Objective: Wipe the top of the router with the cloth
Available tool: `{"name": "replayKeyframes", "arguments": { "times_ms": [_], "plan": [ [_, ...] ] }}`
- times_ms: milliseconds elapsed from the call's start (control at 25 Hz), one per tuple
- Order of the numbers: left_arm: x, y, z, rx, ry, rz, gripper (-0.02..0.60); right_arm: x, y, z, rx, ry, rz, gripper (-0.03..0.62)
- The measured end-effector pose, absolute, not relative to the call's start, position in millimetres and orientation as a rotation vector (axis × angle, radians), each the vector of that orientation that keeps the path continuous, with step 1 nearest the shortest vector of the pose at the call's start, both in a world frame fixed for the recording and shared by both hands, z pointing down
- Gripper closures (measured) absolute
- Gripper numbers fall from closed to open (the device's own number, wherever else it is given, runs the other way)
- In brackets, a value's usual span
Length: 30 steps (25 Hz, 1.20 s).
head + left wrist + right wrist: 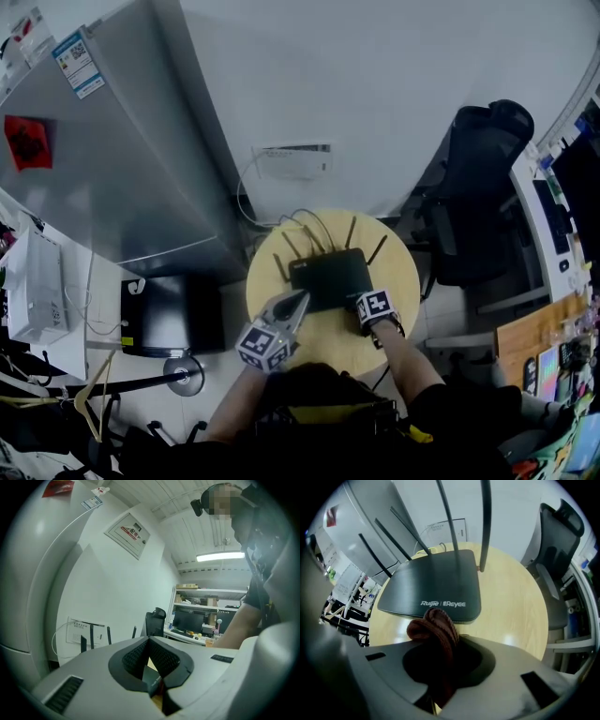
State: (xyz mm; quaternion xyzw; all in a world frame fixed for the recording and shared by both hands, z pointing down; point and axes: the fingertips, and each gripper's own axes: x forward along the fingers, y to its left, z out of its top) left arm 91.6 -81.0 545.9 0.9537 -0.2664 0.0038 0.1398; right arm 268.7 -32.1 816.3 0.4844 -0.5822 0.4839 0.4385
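A black router (328,277) with several upright antennas lies flat in the middle of a round wooden table (403,272). In the right gripper view its top (433,585) fills the space just ahead of the jaws. My right gripper (440,643) is shut on a bunched brown cloth (433,627) that hangs at the router's near edge; in the head view this gripper (358,300) sits at the router's near right corner. My left gripper (300,298) points at the near left corner, tilted upward. Its jaws (149,641) are shut with nothing held.
A tall grey cabinet (103,150) stands left of the table. A black office chair (478,187) is close on the right, with a cluttered desk (553,234) beyond it. A white wall box with cables (295,161) sits behind the table. A black case (169,314) rests on the floor at left.
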Motion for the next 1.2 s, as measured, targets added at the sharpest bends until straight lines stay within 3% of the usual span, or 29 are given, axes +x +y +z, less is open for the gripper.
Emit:
{"name": "replayKeyframes", "arguments": {
  "times_ms": [880,1200],
  "plan": [
    [94.4,-91.0,530.7,2.833,-0.674,0.048,0.583,346.1,-31.0,807.8,1.423,-1.417,1.166,0.533],
    [93.5,-81.2,535.8,2.796,-0.771,0.020,0.583,360.9,-32.2,784.1,1.633,-1.569,1.346,0.533]
  ]
}}
